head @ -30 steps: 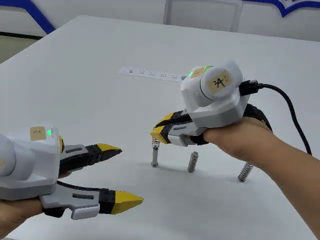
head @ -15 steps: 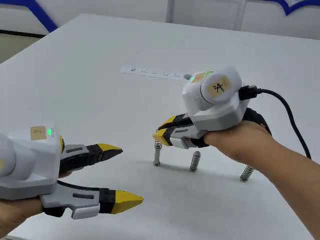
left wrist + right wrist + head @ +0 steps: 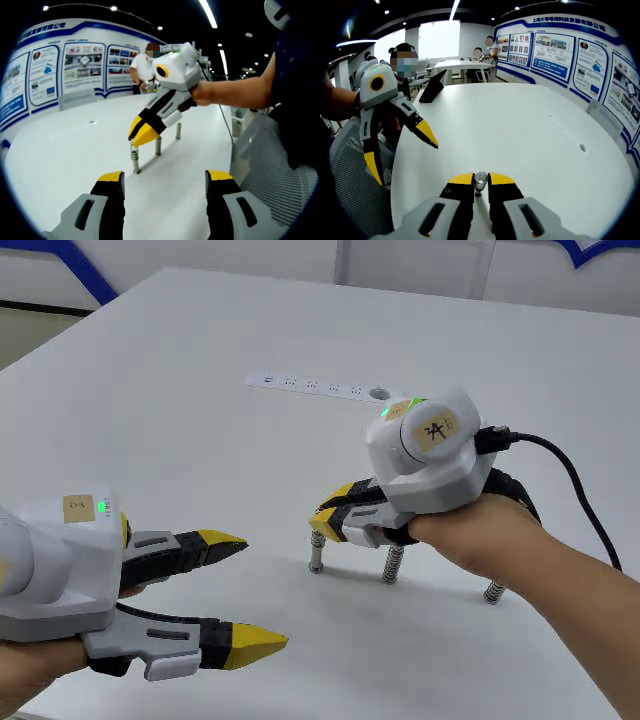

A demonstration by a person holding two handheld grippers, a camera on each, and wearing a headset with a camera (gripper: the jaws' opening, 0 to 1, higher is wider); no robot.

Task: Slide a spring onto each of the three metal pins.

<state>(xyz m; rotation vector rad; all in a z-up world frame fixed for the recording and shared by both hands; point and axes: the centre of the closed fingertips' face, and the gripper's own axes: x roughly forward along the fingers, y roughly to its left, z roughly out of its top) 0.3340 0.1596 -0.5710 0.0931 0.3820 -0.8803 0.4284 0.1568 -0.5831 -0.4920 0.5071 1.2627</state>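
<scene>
Right gripper view: my right gripper clamps the last spring, started on its pin. Next, I reckon: push straight down, release. Left gripper gapes wide, holding nothing.

Three pins, each inside a spring, stand in a row on the table; a power strip lies behind them.

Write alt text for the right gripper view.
The right hand-held gripper pinches a spring between its yellow tips, over a white table. At the left, the left hand-held gripper hangs with its jaws wide apart.
</scene>
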